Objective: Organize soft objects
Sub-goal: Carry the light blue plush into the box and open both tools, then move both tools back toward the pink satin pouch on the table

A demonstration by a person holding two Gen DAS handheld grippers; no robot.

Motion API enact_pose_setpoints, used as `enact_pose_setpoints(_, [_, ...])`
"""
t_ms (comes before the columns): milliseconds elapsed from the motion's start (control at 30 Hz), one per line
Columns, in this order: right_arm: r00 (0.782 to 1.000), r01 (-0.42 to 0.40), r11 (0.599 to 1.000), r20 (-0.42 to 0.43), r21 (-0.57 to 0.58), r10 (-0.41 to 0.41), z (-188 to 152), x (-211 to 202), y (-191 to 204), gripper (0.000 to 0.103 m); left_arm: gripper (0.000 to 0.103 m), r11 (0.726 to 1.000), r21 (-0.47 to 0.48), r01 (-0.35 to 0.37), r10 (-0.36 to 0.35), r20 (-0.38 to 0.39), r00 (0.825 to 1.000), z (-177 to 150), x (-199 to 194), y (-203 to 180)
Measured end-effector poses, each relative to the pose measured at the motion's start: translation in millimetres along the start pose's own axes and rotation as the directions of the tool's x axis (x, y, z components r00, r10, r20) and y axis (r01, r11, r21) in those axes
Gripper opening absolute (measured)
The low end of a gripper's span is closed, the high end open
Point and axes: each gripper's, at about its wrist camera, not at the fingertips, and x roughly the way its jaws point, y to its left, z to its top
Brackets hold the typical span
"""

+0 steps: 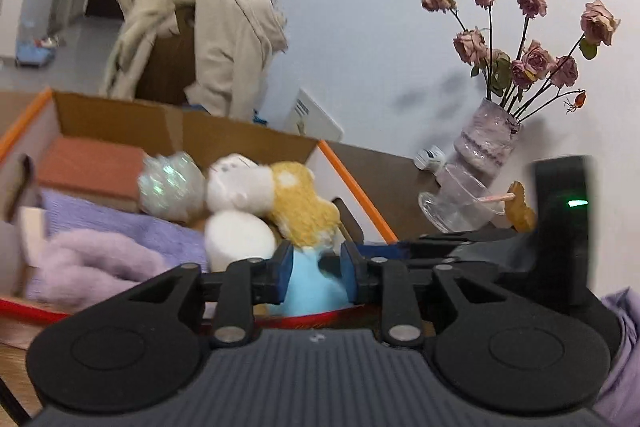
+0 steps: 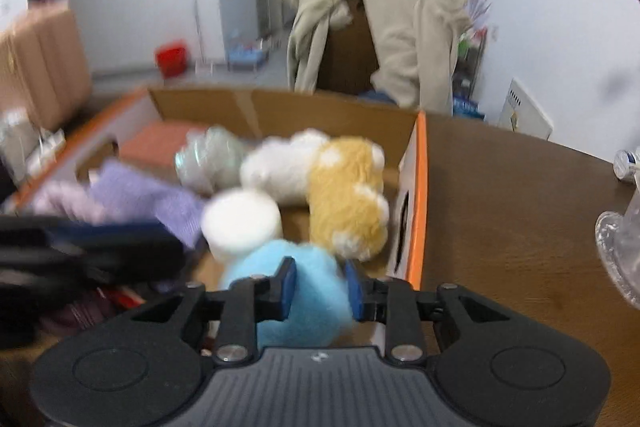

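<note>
At the near end of the open cardboard box (image 2: pixel 418 187), the right gripper (image 2: pixel 322 283) is clenched on a light blue plush toy (image 2: pixel 296 303), its blue pads sunk into the fluff on either side. The toy sits low over the box's near right corner. The pictures do not show whether it rests on the bottom.

The left gripper (image 1: pixel 316 263) comes in from the left side. Its pads stand apart, and in its own view a dark gap shows between one pad and the blue plush beyond, so it is released and holds nothing.

Just behind the blue toy lies a white cylinder-shaped plush (image 2: pixel 240 223), and beside that, against the box's right wall, a yellow-and-white plush (image 2: pixel 348 199). A white plush (image 2: pixel 276 167) touches the yellow one farther in. To its left is a shiny, iridescent bundle (image 2: pixel 208 159), too blurred to name.

Lilac knitwear (image 2: pixel 152 195) fills the left part of the box, with a flat brick-red item (image 2: pixel 160 143) near the far wall.

The box stands on a brown wooden table (image 2: pixel 520 207). To the right, well apart from the box, a pale pink glass vase (image 1: pixel 488 143) holds dried roses (image 1: pixel 532 59).

Beyond the table, a beige coat (image 2: pixel 412 39) hangs over a brown chair (image 2: pixel 344 59), and a red bucket (image 2: pixel 171 57) stands on the floor by the white wall.
</note>
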Motion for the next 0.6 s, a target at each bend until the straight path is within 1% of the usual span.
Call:
enact_pose_setpoints(33, [1.0,0.025,0.999,-0.008,-0.022,-0.025,2,3,2,0.01,0.027,1.0,0.004,-0.015,0.015,0.007,1.0,-1,-8,-2])
enact_pose_setpoints(67, [0.999,0.043,0.999,-0.015,-0.02,-0.043,3,4,4,0.011,0.027,1.0,0.007,-0.03,0.03,0.011,0.999,-1,-15,-5])
enact_pose_setpoints(100, [0.998,0.059,0.998,-0.019,-0.01,-0.059,4,3,4,0.016,0.027,0.999,0.01,-0.042,0.042,0.02,0.999,-2,-25,-7])
enact_pose_setpoints(133, [0.998,0.067,0.998,-0.006,-0.013,-0.067,2,-2,6,0.019,0.029,0.999,0.018,-0.047,0.046,0.03,0.998,-4,-34,-9])
enact_pose_setpoints(167, [0.997,0.073,0.997,0.018,-0.017,-0.073,2,-9,9,0.019,0.032,0.998,0.028,-0.057,0.056,0.045,0.997,-6,-45,-11])
enact_pose_setpoints(200, [0.998,0.061,0.998,0.035,-0.013,-0.061,2,-19,12,0.02,0.033,0.997,0.04,-0.07,0.068,0.059,0.996,-9,-56,-12])
enact_pose_setpoints(267, [0.997,0.03,1.0,0.076,-0.005,-0.03,0,-41,18,0.024,0.035,0.995,0.063,-0.081,0.077,0.076,0.994,-14,-74,-14])
enact_pose_setpoints(300, [0.995,0.033,0.999,0.096,-0.008,-0.032,-1,-53,21,0.026,0.036,0.994,0.068,-0.085,0.08,0.078,0.994,-17,-82,-13])
enact_pose_setpoints(367, [0.989,0.04,0.999,0.142,-0.018,-0.037,-4,-80,27,0.03,0.039,0.99,0.076,-0.116,0.109,0.088,0.99,-22,-96,-14])
enact_pose_setpoints(433, [0.98,0.03,1.0,0.196,-0.007,-0.028,-11,-110,32,0.036,0.043,0.984,0.103,-0.143,0.132,0.108,0.985,-28,-111,-18])
enact_pose_setpoints(467, [0.975,0.022,1.0,0.223,-0.003,-0.021,-15,-124,34,0.043,0.046,0.98,0.117,-0.16,0.146,0.117,0.982,-32,-119,-21])
enact_pose_setpoints(500, [0.969,0.015,1.0,0.246,0.004,-0.016,-22,-139,37,0.048,0.047,0.975,0.128,-0.179,0.163,0.129,0.978,-38,-128,-24])
enact_pose_setpoints(567, [0.954,-0.001,1.0,0.298,0.013,-0.003,-41,-169,44,0.049,0.056,0.963,0.147,-0.225,0.2,0.17,0.965,-52,-147,-28])
enact_pose_setpoints(600, [0.947,-0.013,1.0,0.321,0.015,0.007,-52,-181,49,0.052,0.059,0.957,0.157,-0.243,0.213,0.187,0.959,-62,-156,-31])
